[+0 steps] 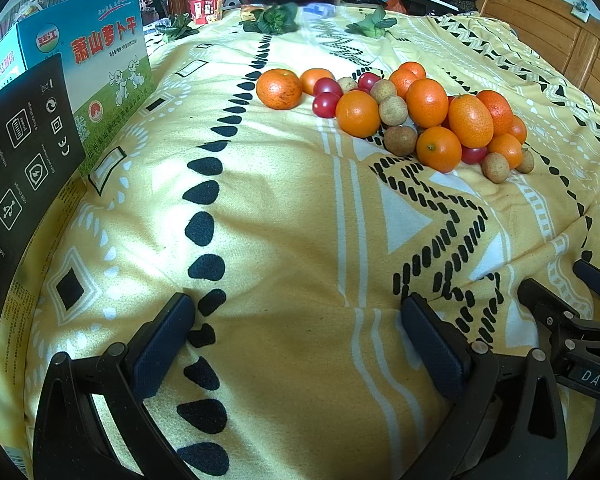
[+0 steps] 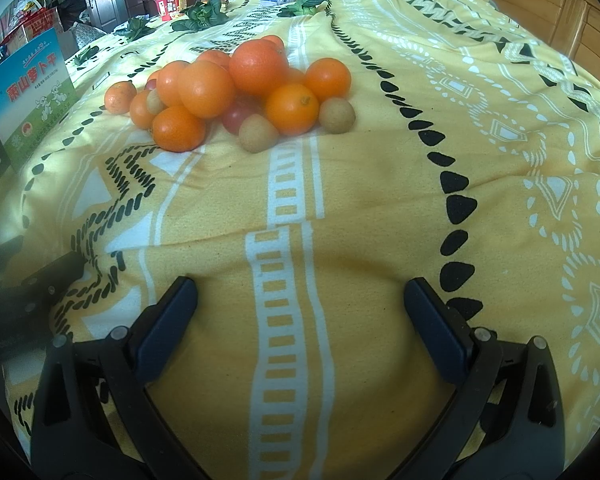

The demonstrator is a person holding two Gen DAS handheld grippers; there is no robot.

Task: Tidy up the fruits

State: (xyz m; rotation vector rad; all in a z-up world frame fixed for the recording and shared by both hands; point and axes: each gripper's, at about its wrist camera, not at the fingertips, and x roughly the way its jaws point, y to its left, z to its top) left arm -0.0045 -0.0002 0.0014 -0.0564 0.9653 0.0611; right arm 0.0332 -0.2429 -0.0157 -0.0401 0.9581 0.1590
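Observation:
A mixed heap of fruit lies on a yellow patterned blanket point(image 1: 284, 216): several oranges point(image 1: 427, 102), red cherry tomatoes point(image 1: 325, 105) and small brown longans point(image 1: 400, 141). One orange point(image 1: 279, 89) sits at the heap's left end. In the right wrist view the same heap shows oranges point(image 2: 259, 67), a tomato point(image 2: 236, 117) and longans point(image 2: 257, 133). My left gripper point(image 1: 296, 316) is open and empty, well short of the fruit. My right gripper point(image 2: 300, 300) is open and empty, also short of the heap.
A blue-green carton point(image 1: 100, 60) and a black box point(image 1: 20, 152) stand at the left. Leafy greens point(image 1: 274, 20) and a red snack cup point(image 1: 206, 9) lie at the blanket's far edge. A wooden cabinet point(image 1: 548, 28) stands at the right. The right gripper's body point(image 1: 580, 328) shows at the lower right.

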